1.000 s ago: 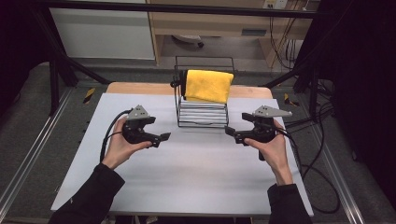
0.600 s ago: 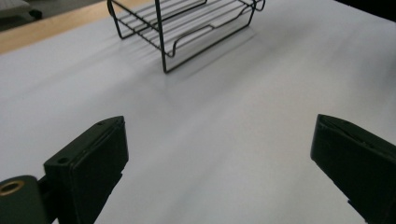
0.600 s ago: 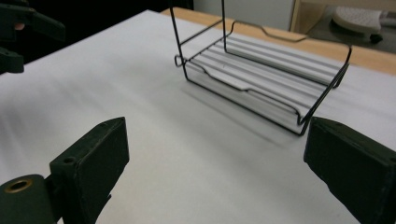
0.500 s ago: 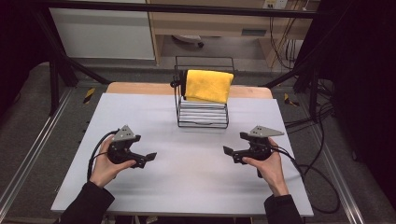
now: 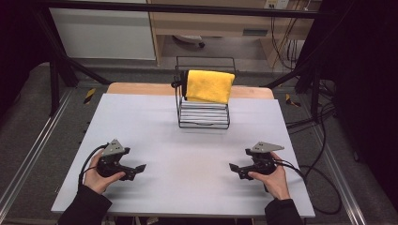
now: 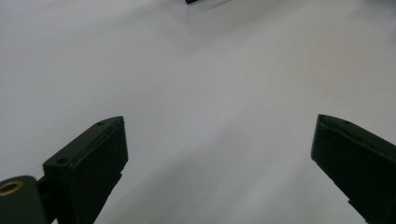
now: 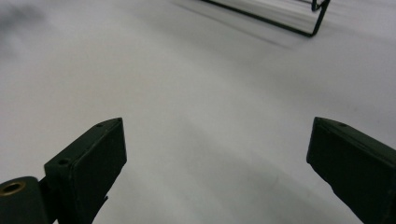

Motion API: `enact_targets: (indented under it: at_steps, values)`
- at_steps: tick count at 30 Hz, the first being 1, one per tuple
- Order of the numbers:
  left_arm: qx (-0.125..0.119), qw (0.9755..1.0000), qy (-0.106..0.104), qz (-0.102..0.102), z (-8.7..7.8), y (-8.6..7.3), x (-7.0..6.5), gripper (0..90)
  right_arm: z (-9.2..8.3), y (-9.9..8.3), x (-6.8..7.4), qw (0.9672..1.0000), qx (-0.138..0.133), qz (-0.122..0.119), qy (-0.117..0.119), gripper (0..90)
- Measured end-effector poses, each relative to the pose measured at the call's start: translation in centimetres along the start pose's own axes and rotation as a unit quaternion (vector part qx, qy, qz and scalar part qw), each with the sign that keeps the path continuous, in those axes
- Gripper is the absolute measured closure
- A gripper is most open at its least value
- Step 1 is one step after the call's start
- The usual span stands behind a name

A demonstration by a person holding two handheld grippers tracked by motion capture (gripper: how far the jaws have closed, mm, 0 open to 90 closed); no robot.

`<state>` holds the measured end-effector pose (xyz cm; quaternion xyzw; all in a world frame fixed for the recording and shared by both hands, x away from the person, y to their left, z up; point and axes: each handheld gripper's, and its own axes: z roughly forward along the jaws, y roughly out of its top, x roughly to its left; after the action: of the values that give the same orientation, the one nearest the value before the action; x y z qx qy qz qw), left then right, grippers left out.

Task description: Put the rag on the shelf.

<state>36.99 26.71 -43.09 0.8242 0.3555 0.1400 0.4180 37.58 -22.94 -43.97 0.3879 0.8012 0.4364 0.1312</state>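
Yellow cloth [image 5: 210, 86] hangs folded over the top rail of a black wire rack [image 5: 203, 123] at the far middle of the table [image 5: 141, 122], well apart from both tools. It drapes down the rack's near face, soft and slightly rumpled, its lower edge resting against a stack of pale flat items lying inside the rack; what those items are is too small to tell.

Both hands sit low at the near edge of the table. At near left, the left gripper [image 5: 139, 168] points toward the middle of the table, and the left gripper view shows its two black jaws spread wide over bare grey surface with nothing between them. At near right, the right gripper [image 5: 232, 167] points inward the same way, and the right gripper view shows its jaws equally wide apart and empty, with a corner of the rack's base [image 7: 299, 23] far ahead.

Judging from this, no grasp is in hand: the tools are parked with the cloth draped on the rack, which reads either as the pause before a reach or as the rest after hanging it. If the cloth is to be taken, the next move calls for one gripper travelling far across the table and closing on a hanging edge, pinching fabric only and clear of the wire rail.
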Motion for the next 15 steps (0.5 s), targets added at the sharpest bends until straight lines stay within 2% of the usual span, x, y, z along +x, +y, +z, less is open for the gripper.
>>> enact_targets:
  at_steps: [3,8,15]
  values:
    - [0.003,1.0,0.003,-0.002,-0.2,-0.8,0.3,4.1,-0.3,-0.8,-0.3,1.0,0.006,0.005,-0.001,5.4]
    - [0.004,1.0,0.008,-0.004,-0.3,-1.9,0.6,4.0,-1.0,-1.9,-0.8,0.9999,0.002,0.013,-0.003,5.1]
    - [0.008,0.9999,0.009,-0.008,-0.4,-2.6,0.7,4.0,-1.3,-2.6,-1.3,0.9998,-0.002,0.018,0.001,5.1]
